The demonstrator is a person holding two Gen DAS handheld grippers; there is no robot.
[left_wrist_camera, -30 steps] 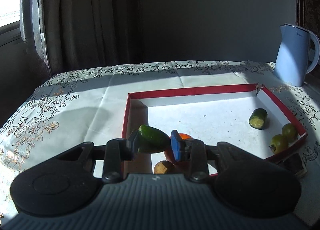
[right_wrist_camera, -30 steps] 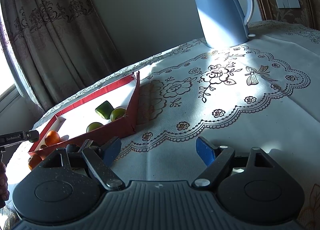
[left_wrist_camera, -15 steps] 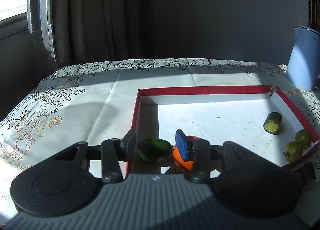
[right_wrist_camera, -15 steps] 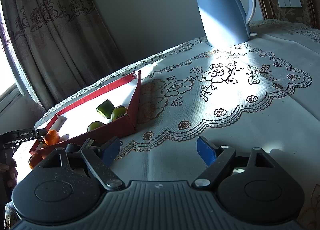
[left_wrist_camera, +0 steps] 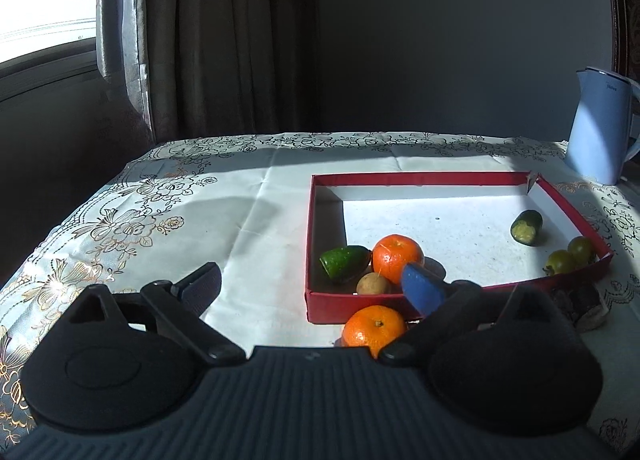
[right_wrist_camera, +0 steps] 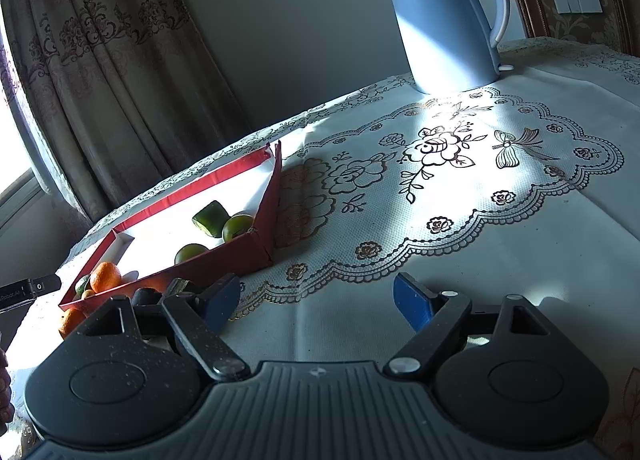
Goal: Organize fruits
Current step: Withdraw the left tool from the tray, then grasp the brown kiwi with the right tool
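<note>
A red-walled tray [left_wrist_camera: 420, 178] with a white floor lies on the tablecloth. In its near left corner lie a green fruit piece [left_wrist_camera: 345, 263], an orange [left_wrist_camera: 397, 256] and a small tan fruit [left_wrist_camera: 373, 284]. A cut green piece [left_wrist_camera: 526, 227] and two small green fruits [left_wrist_camera: 568, 256] lie at its right side. A second orange [left_wrist_camera: 374, 328] sits on the cloth just outside the tray's near wall. My left gripper [left_wrist_camera: 312, 288] is open and empty, pulled back from the tray. My right gripper [right_wrist_camera: 316, 302] is open and empty over the cloth, right of the tray [right_wrist_camera: 256, 246].
A pale blue electric kettle [right_wrist_camera: 444, 19] stands at the back right, and it also shows in the left wrist view [left_wrist_camera: 600, 127]. A dark object [left_wrist_camera: 580, 306] lies by the tray's near right corner. Curtains [left_wrist_camera: 200, 35] hang behind the table. The table's left edge is near.
My left gripper opened and let go of the green fruit piece, which now lies in the tray's near left corner. The gripper drew back. The right gripper barely moved.
</note>
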